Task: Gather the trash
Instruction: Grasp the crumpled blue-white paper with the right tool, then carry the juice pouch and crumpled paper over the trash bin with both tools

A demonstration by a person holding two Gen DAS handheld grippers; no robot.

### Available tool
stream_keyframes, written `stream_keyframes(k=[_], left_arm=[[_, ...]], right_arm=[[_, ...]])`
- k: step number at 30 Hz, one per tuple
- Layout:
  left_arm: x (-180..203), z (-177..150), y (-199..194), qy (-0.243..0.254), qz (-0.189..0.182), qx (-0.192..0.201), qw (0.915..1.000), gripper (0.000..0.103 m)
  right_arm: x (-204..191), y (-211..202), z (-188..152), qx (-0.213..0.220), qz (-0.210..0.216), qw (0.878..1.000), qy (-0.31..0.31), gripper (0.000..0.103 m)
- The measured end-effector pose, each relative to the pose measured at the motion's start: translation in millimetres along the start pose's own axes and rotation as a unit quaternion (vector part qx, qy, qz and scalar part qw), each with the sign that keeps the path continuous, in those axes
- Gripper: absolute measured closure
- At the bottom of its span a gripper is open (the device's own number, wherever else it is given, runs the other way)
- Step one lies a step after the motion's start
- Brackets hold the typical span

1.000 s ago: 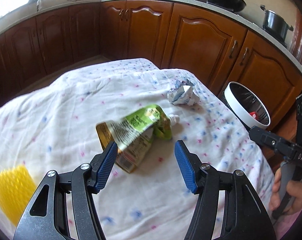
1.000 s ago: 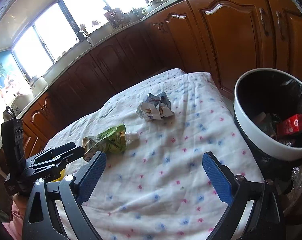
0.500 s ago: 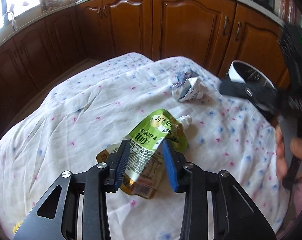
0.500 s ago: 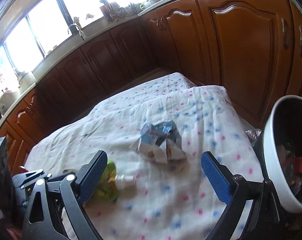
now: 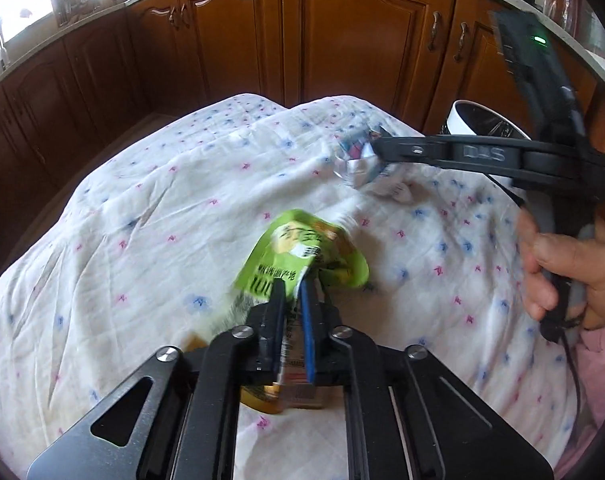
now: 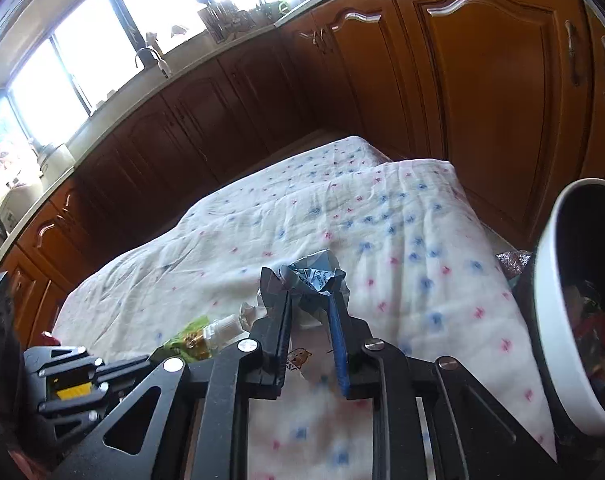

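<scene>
My left gripper point(image 5: 291, 289) is shut on a green drink pouch point(image 5: 302, 252) and holds it just above the dotted cloth; the pouch's white cap shows in the right wrist view point(image 6: 222, 326). My right gripper point(image 6: 310, 300) is shut on a crumpled blue-and-white wrapper point(image 6: 308, 276), which also shows in the left wrist view point(image 5: 356, 162) at the tip of the right tool. The white trash bin point(image 6: 558, 320) with trash inside stands at the table's right edge, and its rim shows in the left wrist view point(image 5: 466, 120).
The table is covered by a white cloth with pink and blue dots point(image 5: 150, 208). Brown kitchen cabinets point(image 5: 342, 32) stand close behind it. A hand point(image 5: 570, 268) holds the right tool. A foil scrap point(image 6: 510, 260) lies beside the bin.
Both grippers closed: the left on the green pouch and lifted it, the right moved onto the crumpled wrapper and closed on it.
</scene>
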State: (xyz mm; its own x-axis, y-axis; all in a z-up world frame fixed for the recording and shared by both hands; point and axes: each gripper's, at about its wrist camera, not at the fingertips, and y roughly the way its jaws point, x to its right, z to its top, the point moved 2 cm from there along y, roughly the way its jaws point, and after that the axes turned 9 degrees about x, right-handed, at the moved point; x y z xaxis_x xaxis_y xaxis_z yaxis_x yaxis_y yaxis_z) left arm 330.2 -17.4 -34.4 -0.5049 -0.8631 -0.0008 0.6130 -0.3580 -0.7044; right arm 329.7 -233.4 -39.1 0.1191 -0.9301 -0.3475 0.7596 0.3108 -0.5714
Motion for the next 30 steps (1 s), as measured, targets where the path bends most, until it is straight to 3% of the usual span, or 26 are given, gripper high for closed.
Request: stream_keyframes(k=[3,12,19,30], left_arm=[[1.7,0.0,-9.2,-0.023,-0.016,0.006,0.9996,0.101],[22.6,-13.8,-38.1,-0.091,-0.014,0.030,0.9953,0.101],[62.3,-18.5,-55.6,-0.132,-0.036,0.049,0.9893,0.101],[132.4,-5.1,-50.7,-0.117,-0.072,0.049,0.9893,0.101]], right_arm=[[-0.2,-25.8,-8.7,0.003,0.012,1.000,-0.003,0.086],[15.8,-81.1,-35.0,0.012,0.029,0.999,0.005,0.087],[41.2,-123.2,-47.1,0.035,0.022,0.999,0.020,0.087],[96.1,-180.3,-53.9,0.074,-0.005,0.995,0.063,0.087]])
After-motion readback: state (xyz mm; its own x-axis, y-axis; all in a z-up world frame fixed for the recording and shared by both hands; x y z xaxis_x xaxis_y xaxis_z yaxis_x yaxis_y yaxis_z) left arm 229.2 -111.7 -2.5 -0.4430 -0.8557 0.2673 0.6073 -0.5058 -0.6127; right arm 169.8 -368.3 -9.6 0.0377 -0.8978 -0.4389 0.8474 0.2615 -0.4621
